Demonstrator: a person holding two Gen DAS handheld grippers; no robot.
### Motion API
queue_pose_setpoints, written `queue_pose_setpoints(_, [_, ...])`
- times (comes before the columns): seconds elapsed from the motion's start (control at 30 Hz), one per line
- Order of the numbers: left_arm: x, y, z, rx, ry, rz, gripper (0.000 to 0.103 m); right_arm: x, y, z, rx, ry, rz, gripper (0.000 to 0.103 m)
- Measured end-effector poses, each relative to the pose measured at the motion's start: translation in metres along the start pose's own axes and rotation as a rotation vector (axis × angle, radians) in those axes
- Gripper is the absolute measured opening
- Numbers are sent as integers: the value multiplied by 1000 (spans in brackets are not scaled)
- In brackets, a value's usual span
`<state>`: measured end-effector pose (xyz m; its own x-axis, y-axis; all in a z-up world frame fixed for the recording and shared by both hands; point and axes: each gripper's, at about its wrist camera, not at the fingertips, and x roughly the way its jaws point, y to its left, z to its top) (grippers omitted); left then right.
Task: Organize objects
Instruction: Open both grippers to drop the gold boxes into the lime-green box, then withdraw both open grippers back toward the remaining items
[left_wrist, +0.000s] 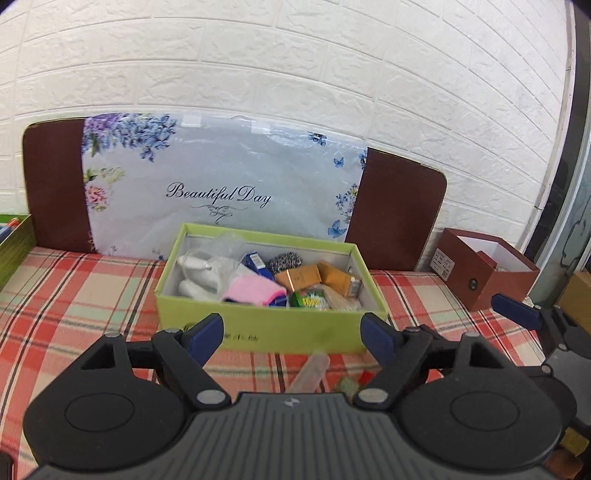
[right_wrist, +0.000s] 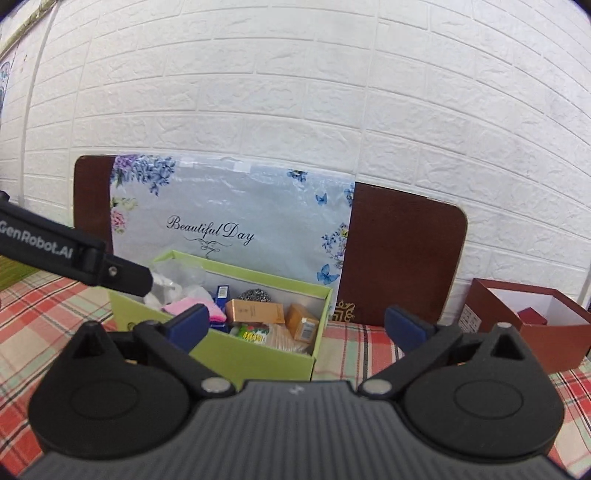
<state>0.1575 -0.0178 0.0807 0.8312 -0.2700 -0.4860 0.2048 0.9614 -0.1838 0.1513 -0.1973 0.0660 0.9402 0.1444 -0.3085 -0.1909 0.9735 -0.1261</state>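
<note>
Your left gripper stood with its jaws spread wide and nothing between the blue pads; it touched nothing, hanging just short of the green box. Your right gripper was likewise released, jaws at full spread, empty, the box's near corner showing in the gap behind them. The box sat open on the plaid cloth, holding a pink cloth, two tan cartons, a blue carton and white plastic-wrapped items. A clear tube lay on the cloth in front of the box, under your left gripper. A red-brown box stood open, well apart to the right.
</note>
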Motion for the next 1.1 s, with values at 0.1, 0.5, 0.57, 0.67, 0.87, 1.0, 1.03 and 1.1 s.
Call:
queue_pose_setpoints(0.1, [-17, 0, -24, 1, 5, 20, 87, -25, 4, -11, 20, 10, 14, 103])
queue_pose_setpoints(0.5, [-19, 23, -108, -95, 180, 21, 87, -58, 21, -122, 262, 274, 42, 98])
queue_pose_setpoints(0.57, [-21, 27, -109, -106, 182, 13, 87, -55, 31, -131, 243, 301, 50, 91])
queue_pose_setpoints(0.67, [-25, 31, -109, -119, 175, 14, 87, -45, 41, -130, 216, 299, 51, 82])
queue_pose_setpoints(0.87, [-27, 38, -109, -146, 178, 19, 87, -5, 43, -120, 236, 316, 5, 60])
queue_pose_setpoints(1.0, [-18, 32, -103, -132, 188, -5, 87, 10, 41, -121, 229, 334, -6, 32])
queue_pose_setpoints(1.03, [-14, 29, -100, -125, 188, -14, 87, 10, 39, -122, 237, 332, -9, 20])
queue_pose_setpoints(1.1, [-5, 20, -94, -103, 179, -43, 87, 7, 35, -124, 249, 331, -8, 18])
